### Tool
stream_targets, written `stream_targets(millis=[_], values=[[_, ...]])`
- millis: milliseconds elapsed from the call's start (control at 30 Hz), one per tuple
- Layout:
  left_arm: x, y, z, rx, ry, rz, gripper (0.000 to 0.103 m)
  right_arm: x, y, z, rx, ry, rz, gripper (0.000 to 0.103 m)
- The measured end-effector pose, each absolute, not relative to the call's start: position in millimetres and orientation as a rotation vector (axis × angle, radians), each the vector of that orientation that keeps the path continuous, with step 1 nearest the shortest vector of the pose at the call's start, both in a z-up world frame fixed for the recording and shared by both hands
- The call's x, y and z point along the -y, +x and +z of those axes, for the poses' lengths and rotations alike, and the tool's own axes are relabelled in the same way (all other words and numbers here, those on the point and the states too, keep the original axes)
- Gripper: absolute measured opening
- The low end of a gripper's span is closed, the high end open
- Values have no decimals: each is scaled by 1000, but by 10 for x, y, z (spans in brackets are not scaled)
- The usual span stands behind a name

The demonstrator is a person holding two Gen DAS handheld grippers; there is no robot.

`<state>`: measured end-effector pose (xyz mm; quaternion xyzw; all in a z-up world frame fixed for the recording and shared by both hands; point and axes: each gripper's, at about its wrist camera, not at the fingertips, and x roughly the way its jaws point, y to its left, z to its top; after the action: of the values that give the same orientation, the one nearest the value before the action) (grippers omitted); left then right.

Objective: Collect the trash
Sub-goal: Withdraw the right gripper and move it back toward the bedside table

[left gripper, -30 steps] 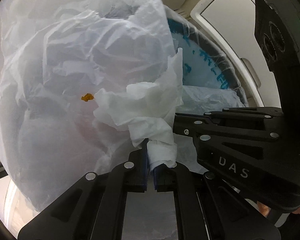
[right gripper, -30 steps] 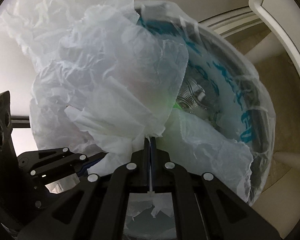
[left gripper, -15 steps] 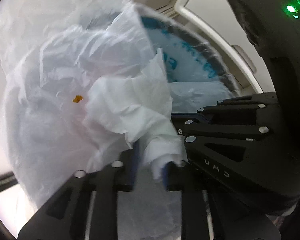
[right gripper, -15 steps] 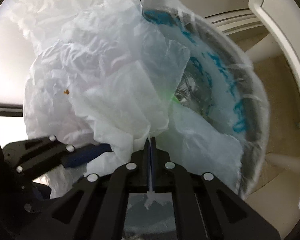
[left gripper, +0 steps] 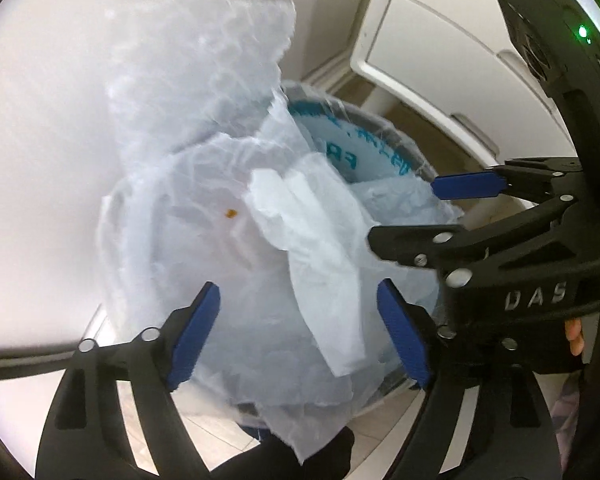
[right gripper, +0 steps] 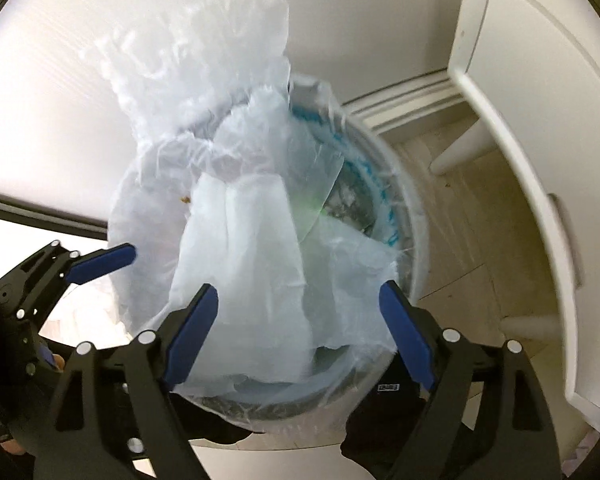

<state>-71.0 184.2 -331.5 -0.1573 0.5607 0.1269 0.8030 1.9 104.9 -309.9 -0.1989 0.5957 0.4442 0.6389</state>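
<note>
A plain pale wall [right gripper: 380, 20] rises beyond the fingers. A white panelled cabinet [right gripper: 540, 140] stands to their right on short legs. Light tiled floor [right gripper: 472, 248] runs beneath, edged by white skirting [right gripper: 404, 104].

Both tongs, left [left gripper: 300, 334] and right [right gripper: 300, 334], have sprung open, releasing the tissue [left gripper: 320, 264].

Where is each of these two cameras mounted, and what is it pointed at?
Left wrist view: on the left tool, looking down its open blue fingers at the bag-lined bin; the right tool shows at right.
Right wrist view: on the right tool, fingers open, looking down into the bin; the left tool shows at lower left.
Shared: the bin, crumpled white tissue, and white cabinet.
</note>
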Motion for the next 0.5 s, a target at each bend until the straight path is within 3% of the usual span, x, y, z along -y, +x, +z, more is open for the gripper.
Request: stream_targets(millis=[67, 100, 333, 500], values=[[-1813, -762, -3223, -1178, -327, 298, 92, -946, 29, -2952, -1326, -440, 1013, 81], [-1805, -781, -3180, -1169, -323, 306, 96, -918, 51, -2910, -1318, -435, 1012, 88], [-1750, -953, -2751, -1070, -300, 341, 97, -677, 111, -2452, -1207, -352, 1006, 96], [-1703, -975, -2372, -1008, -257, 370, 97, -561, 215, -2126, -1103, -287, 1013, 96]])
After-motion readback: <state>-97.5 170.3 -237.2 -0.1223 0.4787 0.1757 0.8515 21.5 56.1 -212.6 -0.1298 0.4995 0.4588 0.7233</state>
